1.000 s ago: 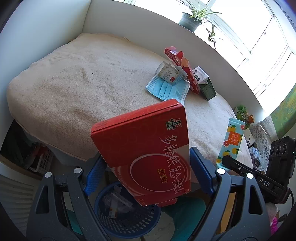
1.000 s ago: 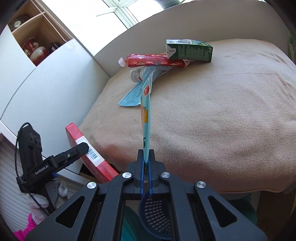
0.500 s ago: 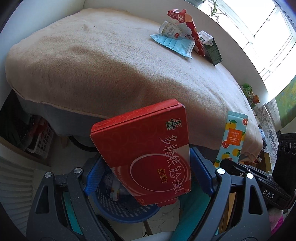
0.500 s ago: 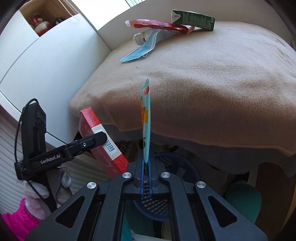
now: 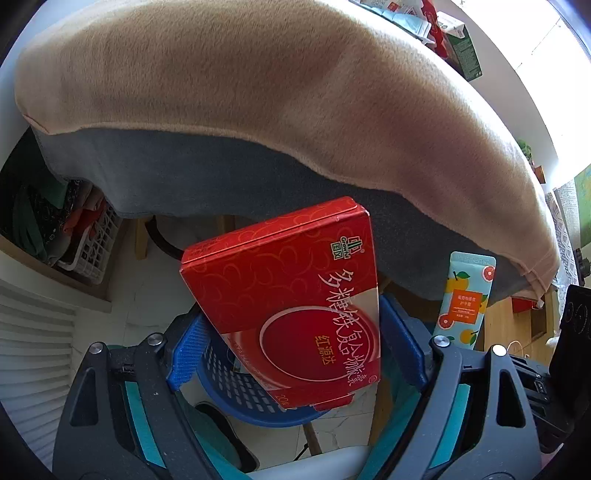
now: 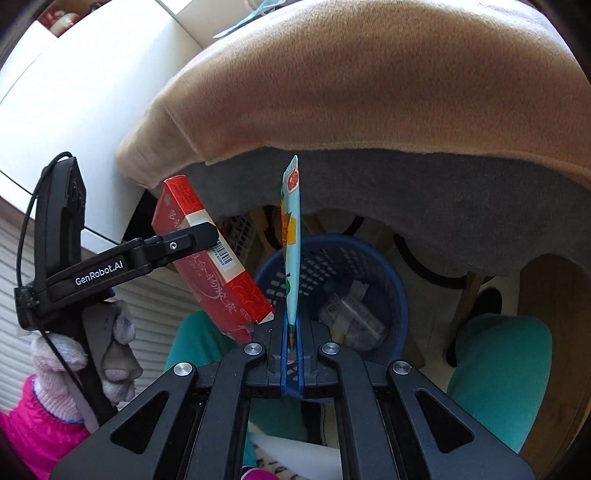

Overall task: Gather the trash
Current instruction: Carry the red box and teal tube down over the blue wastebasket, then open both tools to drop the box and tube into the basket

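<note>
The left gripper (image 5: 291, 343) has its jaws spread wide and clamped on the two long edges of a red carton (image 5: 291, 295) with white Chinese lettering, its blue pads (image 5: 183, 354) pressing against the sides. The carton tilts up and away from the jaws, and its lower end hangs over the blue mesh basket (image 5: 236, 380) standing on the pale floor below. In the right wrist view the same carton (image 6: 207, 258) appears edge-on with a barcode label, held out by the left gripper (image 6: 199, 236) in a gloved hand (image 6: 66, 354) with a pink sleeve.

The right gripper (image 6: 291, 354) has its jaws shut tight on the bottom edge of a thin light-blue sachet (image 6: 291, 240) printed with citrus fruit, which stands upright out of the pads. It sits directly above the blue mesh basket (image 6: 369, 258), where clear plastic wrappers (image 6: 351, 314) already lie. From the left wrist view the sachet (image 5: 463, 299) shows its flat printed face, just to the right of the carton.

Beyond both grippers a tan blanket (image 5: 277, 92) drapes over the edge of a raised surface, grey underneath. At its far side more litter lies in a cluster: a green carton (image 5: 467, 51), a red packet, and a blue face mask (image 6: 240, 22). A teal cushion (image 6: 502, 373) sits at the lower right beside the basket.
</note>
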Demonstrator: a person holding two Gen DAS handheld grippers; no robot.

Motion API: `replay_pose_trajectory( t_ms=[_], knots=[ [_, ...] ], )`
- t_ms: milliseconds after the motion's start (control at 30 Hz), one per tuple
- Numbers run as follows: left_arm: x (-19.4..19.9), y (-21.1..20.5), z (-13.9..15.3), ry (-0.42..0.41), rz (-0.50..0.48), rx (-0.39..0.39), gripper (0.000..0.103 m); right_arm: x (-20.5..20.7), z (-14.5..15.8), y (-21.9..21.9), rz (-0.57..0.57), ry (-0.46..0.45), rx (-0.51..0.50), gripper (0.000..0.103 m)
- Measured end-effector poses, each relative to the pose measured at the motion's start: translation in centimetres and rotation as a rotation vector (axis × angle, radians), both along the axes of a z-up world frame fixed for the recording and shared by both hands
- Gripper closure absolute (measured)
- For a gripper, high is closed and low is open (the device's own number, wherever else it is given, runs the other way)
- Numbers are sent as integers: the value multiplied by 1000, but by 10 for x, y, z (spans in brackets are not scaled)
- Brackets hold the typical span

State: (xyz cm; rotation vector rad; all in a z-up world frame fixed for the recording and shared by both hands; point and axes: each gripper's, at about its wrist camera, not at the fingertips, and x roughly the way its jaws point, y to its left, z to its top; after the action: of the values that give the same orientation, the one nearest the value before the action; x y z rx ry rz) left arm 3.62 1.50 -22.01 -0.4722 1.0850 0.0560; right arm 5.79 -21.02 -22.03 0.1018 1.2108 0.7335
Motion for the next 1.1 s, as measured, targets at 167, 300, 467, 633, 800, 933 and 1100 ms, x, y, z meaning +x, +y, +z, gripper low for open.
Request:
replay_pose_trajectory(
  t_ms=[167,300,467,633,800,933,1100],
  knots=[
    [-2,-2,-16,40,-1,5,15,-3,-13,2,11,22,-25,101],
    [-2,-3,-23,59,1,8,15,-3,-20,2,11,32,-37,101],
    [0,-4,-30,78,4,14,15,-5,-24,2,14,43,-47,101],
    [-1,-7,-32,91,5,17,15,-5,-29,4,17,47,-55,100],
    [1,-5,-35,102,2,19,15,-4,-32,7,16,56,-68,97],
    [2,-5,-35,107,6,14,14,-4,-35,9,16,64,-92,89],
    [2,-3,-37,109,11,13,14,-4,-35,7,4,58,-98,65]
  ],
)
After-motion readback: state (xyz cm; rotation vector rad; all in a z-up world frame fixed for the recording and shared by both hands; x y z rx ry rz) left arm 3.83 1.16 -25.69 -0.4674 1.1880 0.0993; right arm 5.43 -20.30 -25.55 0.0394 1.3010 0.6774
